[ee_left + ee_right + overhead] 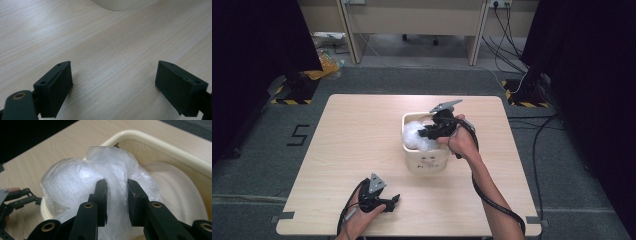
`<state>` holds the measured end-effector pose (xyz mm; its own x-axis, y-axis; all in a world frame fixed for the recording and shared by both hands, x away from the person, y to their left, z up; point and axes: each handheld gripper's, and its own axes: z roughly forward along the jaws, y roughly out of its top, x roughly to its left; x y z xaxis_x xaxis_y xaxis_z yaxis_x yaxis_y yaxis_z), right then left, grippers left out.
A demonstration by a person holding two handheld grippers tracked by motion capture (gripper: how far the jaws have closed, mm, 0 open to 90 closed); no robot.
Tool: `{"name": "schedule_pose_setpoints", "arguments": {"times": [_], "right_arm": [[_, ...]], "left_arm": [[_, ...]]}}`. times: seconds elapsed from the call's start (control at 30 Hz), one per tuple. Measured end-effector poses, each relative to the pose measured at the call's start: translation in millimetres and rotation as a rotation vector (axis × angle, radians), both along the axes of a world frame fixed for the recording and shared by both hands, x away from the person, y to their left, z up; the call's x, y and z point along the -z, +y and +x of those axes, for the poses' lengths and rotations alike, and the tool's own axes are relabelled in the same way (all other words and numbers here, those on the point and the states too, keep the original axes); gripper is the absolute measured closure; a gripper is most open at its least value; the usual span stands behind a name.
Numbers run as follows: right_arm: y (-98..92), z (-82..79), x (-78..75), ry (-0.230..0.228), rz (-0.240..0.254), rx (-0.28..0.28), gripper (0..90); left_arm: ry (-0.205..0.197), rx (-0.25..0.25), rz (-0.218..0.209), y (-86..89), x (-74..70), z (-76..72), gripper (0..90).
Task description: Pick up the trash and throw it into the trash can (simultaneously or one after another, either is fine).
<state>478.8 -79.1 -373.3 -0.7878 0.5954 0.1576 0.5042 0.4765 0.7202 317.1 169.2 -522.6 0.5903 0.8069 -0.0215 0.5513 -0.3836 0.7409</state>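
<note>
The right hand-held gripper [117, 195] pinches a bunched clear plastic bag [82, 180] inside the cream bin [426, 161] at mid-counter [357, 145]. A small dark mark on the bin's near face is too small to read. The left hand-held gripper [113, 82] rests spread and empty near the counter's near edge, left of the bin.
</note>
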Motion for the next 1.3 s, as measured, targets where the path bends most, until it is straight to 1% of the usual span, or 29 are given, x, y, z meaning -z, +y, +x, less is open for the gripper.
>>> {"name": "schedule_pose_setpoints", "arguments": {"times": [0.13,0.27,0.37,0.47,0.57,0.6,0.7,0.83,0.87,0.9,0.93,1.03,1.13,1.17,1.23,1.3], "right_arm": [[8.2,3.4,6.3,0.027,-0.056,-0.028,72.6],[15.2,5.7,11.6,0.048,-0.100,-0.049,72.6],[18.3,6.7,14.9,0.060,-0.123,-0.062,72.6],[19.8,8.2,16.5,0.080,-0.140,-0.065,72.6],[22.7,8.1,18.3,0.084,-0.160,-0.063,72.7],[23.7,8.0,18.6,0.079,-0.168,-0.063,72.7],[24.7,9.2,19.1,0.088,-0.173,-0.065,72.5],[22.4,10.4,19.3,0.102,-0.150,-0.061,69.7],[21.9,10.4,18.7,0.106,-0.141,-0.057,67.0],[20.9,10.2,17.6,0.110,-0.123,-0.054,61.8],[19.9,9.3,15.6,0.110,-0.099,-0.046,58.5],[14.6,3.9,4.0,0.075,-0.046,-0.049,52.0],[7.2,-3.5,-11.2,0.032,0.011,-0.038,49.6],[4.2,-6.1,-15.6,0.018,0.023,-0.032,49.3],[-2.5,-10.6,-21.8,-0.003,0.030,-0.023,48.7],[-10.7,-14.2,-23.9,-0.021,0.052,-0.004,47.9]], "left_arm": [[0.001,0.001,0.001,0.1,-0.2,0.0,13.4],[0.000,0.001,0.003,0.2,-0.1,-0.1,13.4],[0.000,0.001,0.003,0.3,-0.2,-0.2,13.4],[0.000,0.001,0.003,0.3,-0.2,-0.2,13.4],[0.000,0.000,0.003,0.3,-0.1,-0.3,13.4],[0.000,0.000,0.003,0.4,-0.1,-0.3,13.4],[0.000,0.000,0.003,0.4,-0.2,-0.4,13.4],[0.001,0.000,0.003,0.5,-0.2,-0.5,13.4],[0.000,-0.001,0.002,0.5,-0.1,-0.5,13.4],[0.000,0.000,0.003,0.5,-0.2,-0.5,13.4],[0.001,0.001,0.003,0.6,-0.2,-0.5,13.4],[0.001,0.001,0.003,0.6,-0.2,-0.5,13.4],[0.000,0.001,0.002,0.7,-0.1,-0.7,13.4],[0.000,0.001,0.002,0.8,-0.1,-0.8,13.4],[-0.002,0.000,0.001,0.7,0.1,-0.7,13.4],[0.000,0.002,0.001,0.9,-0.1,-0.8,13.4]]}}
